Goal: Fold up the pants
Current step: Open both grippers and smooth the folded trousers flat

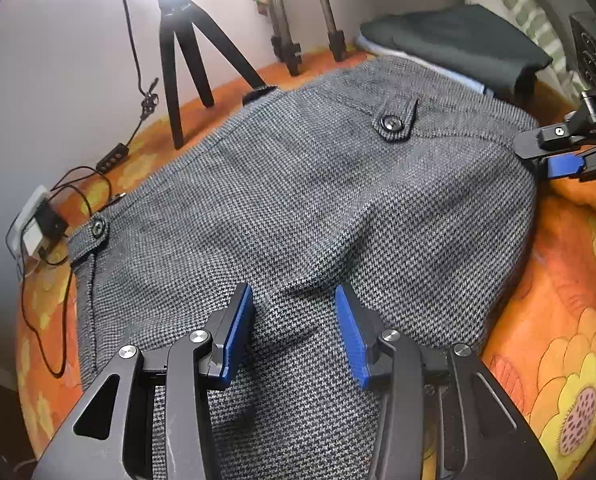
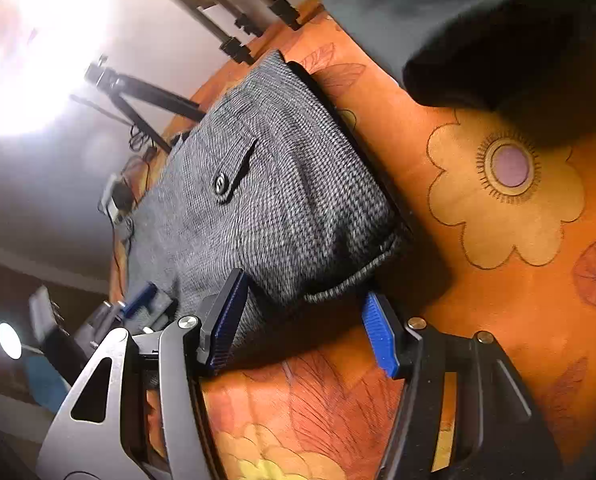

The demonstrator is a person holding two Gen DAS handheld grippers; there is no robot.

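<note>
Grey houndstooth pants lie folded on an orange flowered cloth, with two buttoned pocket tabs showing. My left gripper hovers over the near part of the pants. Its blue pads stand apart, a soft ridge of fabric runs between them, and neither pad presses on it. My right gripper is at the pants' corner. That stitched edge lies just ahead between its open fingers, untouched. It also shows at the right edge of the left wrist view as the right gripper.
A small black tripod and larger tripod legs stand at the back by the wall. Cables and a USB hub trail along the left edge. A dark folded garment lies at the back right.
</note>
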